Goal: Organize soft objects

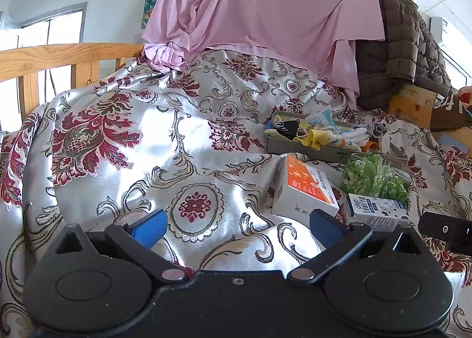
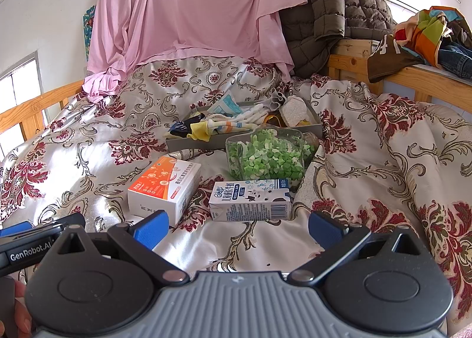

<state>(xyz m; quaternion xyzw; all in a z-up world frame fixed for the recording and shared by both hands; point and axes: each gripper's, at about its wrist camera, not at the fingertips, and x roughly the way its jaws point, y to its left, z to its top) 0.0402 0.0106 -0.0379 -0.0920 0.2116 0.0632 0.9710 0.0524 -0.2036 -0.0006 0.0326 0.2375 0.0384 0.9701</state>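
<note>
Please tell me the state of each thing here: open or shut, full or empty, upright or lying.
Left tool: open, empty.
Right tool: open, empty.
Tray: open, full of socks.
Jar: lying, full of green bits.
Milk carton: lying, shut.
Orange box: lying, shut.

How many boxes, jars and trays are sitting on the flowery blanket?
Boxes: 2, the orange and white box and the milk carton
Jars: 1, the glass jar of green bits
Trays: 1, the grey tray of socks
Total: 4
</note>
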